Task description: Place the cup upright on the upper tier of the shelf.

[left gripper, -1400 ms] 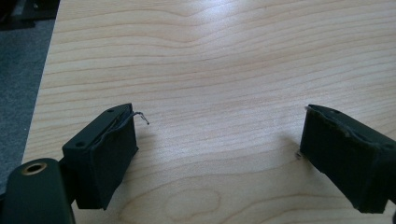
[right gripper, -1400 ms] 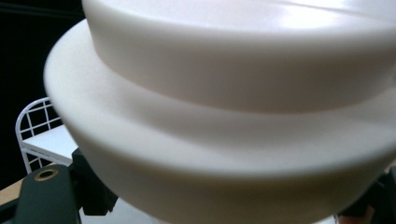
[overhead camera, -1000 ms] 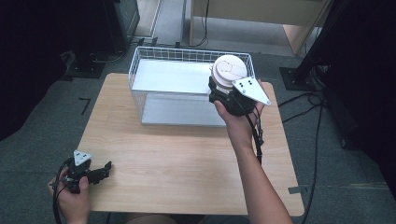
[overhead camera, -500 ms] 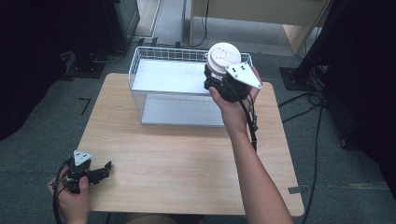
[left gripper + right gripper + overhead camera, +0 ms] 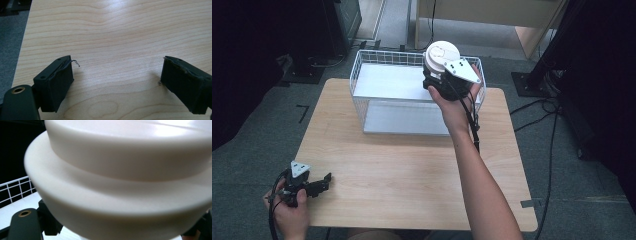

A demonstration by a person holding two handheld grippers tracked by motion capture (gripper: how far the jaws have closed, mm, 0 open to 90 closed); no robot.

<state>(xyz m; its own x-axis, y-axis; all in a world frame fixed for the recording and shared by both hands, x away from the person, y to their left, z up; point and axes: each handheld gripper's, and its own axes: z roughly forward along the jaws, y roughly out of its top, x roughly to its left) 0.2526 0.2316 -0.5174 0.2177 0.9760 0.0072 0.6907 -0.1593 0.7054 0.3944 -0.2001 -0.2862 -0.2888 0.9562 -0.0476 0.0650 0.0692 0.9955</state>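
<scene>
Probably a lab or test room: a small wooden table (image 5: 412, 165) stands on grey carpet (image 5: 257, 165), with loose cables (image 5: 552, 115) and dark equipment stands (image 5: 312, 45) around it.

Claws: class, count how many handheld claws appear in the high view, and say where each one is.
2. The left claw hovers open over the near left corner of the light wooden table. The right claw holds a round white plastic object above the white wire basket.

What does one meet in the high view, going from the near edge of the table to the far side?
Left gripper → bare wooden table → white wire basket → right gripper holding a white round object above the basket.
</scene>
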